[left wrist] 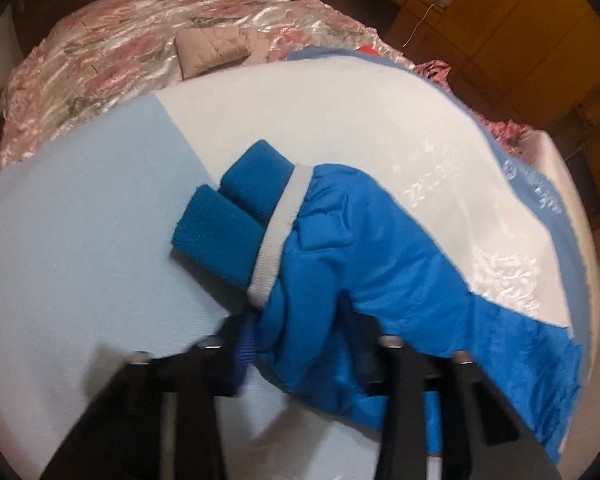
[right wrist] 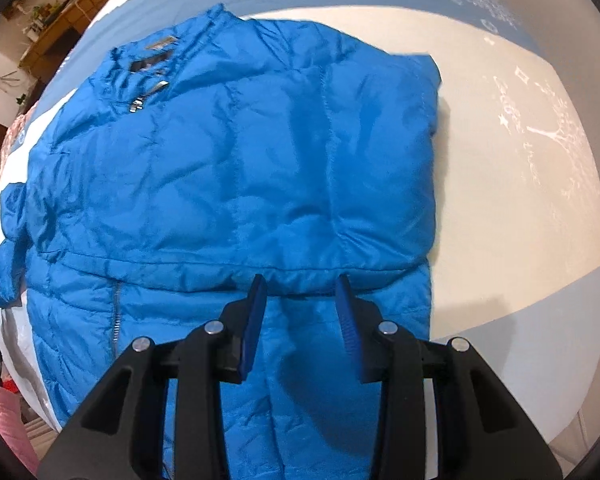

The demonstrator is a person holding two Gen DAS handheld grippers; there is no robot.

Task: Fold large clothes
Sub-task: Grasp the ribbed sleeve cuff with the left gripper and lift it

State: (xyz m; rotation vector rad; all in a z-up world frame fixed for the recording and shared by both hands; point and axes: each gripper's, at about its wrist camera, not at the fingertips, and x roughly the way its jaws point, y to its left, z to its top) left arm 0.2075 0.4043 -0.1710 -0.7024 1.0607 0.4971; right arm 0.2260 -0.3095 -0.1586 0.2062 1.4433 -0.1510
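Bedroom; work surface is a bed with a pale blue and white sheet (left wrist: pixel 80 208) laid over a pink floral coverlet (left wrist: pixel 112 52), wooden cabinets (left wrist: pixel 512 20) behind. The blue puffer jacket (right wrist: pixel 236 168) lies flat on the sheet, collar away from the right camera, one side already folded inward.

Left gripper (left wrist: pixel 300 336) is clamped on the sleeve (left wrist: pixel 360 248) just behind the knit cuff (left wrist: pixel 236 220); fabric bunches between its fingers. Right gripper (right wrist: pixel 302 304) hovers over the lower body panel with its tongs apart, holding nothing.

Judgement: sleeve fold in hand. Carry the sleeve across the body low and taut, lay the cuff inside the jacket outline, and use the right gripper to pin the padding so it does not spring back.
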